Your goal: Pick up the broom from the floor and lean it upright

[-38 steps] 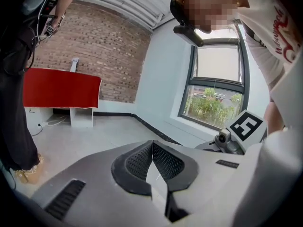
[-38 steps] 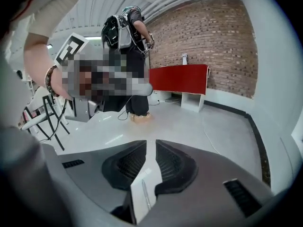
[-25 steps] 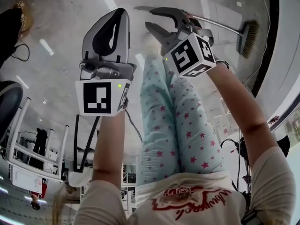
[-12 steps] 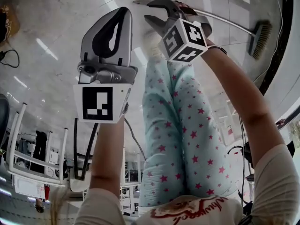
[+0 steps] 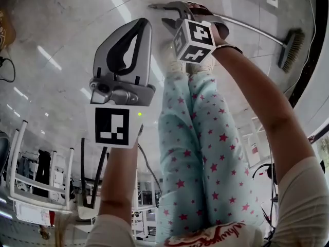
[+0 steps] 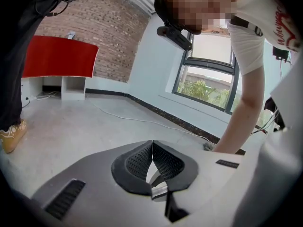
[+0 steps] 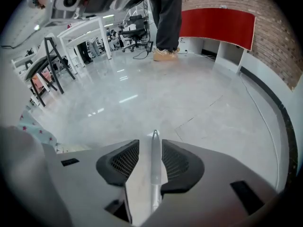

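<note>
The broom lies flat on the pale floor in the head view, its thin metal handle (image 5: 252, 27) running from the upper middle to the bristle head (image 5: 291, 48) at the right. My right gripper (image 5: 167, 13) is down at the handle's free end. In the right gripper view the handle (image 7: 155, 164) runs between the pads of the right gripper (image 7: 150, 145) with a gap on each side; the jaws are opening. My left gripper (image 5: 140, 24) hangs to the left, away from the broom. Its tips meet in the left gripper view (image 6: 151, 148), with nothing held.
The person's legs in star-print trousers (image 5: 195, 138) stand just below the handle. White and black chair frames (image 5: 31, 158) are at the lower left, and a dark baseboard (image 5: 308, 60) curves along the right. Another person's legs (image 7: 165, 18) and a red-topped cabinet (image 7: 218, 18) lie beyond.
Both grippers have sunk toward the floor. The right one has tipped further down and come in around the handle's end, and its jaws stand a little wider.
</note>
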Action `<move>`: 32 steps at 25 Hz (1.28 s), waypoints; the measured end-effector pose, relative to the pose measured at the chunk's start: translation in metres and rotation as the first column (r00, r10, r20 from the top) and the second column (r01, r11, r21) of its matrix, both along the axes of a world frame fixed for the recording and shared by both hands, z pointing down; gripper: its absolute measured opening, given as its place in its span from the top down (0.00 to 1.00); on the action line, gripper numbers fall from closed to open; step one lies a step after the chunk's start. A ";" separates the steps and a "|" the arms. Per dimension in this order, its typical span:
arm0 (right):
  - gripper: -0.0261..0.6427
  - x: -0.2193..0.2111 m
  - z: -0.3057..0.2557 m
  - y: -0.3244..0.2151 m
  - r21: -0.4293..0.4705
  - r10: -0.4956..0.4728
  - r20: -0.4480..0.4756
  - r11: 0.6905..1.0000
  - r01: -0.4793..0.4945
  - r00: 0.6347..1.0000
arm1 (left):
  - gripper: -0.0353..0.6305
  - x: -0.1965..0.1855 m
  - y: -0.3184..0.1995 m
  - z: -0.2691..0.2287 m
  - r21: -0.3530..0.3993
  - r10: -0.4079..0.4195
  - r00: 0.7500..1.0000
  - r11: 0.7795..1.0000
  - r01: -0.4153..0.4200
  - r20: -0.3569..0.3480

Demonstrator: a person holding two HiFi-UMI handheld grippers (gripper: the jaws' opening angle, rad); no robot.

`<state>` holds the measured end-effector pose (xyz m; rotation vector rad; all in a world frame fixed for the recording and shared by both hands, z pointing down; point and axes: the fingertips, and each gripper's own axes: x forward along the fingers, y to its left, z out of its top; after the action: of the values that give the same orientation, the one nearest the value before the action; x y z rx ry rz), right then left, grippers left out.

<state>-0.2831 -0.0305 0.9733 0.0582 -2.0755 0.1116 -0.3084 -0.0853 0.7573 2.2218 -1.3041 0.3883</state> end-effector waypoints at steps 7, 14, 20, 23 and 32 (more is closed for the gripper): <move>0.72 -0.006 0.041 -0.004 -0.010 -0.057 -0.070 0.998 0.057 0.996 | 0.91 -0.004 0.013 0.018 -0.025 0.007 1.000 1.000 -0.007 -0.002; 0.72 0.009 0.072 0.000 -0.051 -0.096 -0.153 0.995 0.090 0.984 | 0.91 -0.008 0.012 0.023 -0.020 0.011 1.000 1.000 -0.011 0.005; 0.74 0.007 0.070 0.000 -0.062 -0.110 -0.150 0.993 0.102 0.982 | 0.91 -0.012 0.010 0.023 -0.020 -0.001 1.000 1.000 0.001 0.007; 0.81 0.007 0.068 -0.004 -0.053 -0.041 -0.166 0.998 0.033 0.985 | 0.91 -0.011 0.009 0.022 -0.027 -0.002 1.000 1.000 0.002 0.011; 0.81 0.014 0.000 -0.019 -0.004 0.016 -0.066 1.000 -0.016 0.998 | 0.91 -0.002 -0.012 -0.005 -0.023 0.015 0.999 1.000 -0.014 0.045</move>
<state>-0.2696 -0.0492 0.9734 0.0745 -2.0090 0.1225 -0.3105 -0.0974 0.7527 2.2168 -1.3008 0.4590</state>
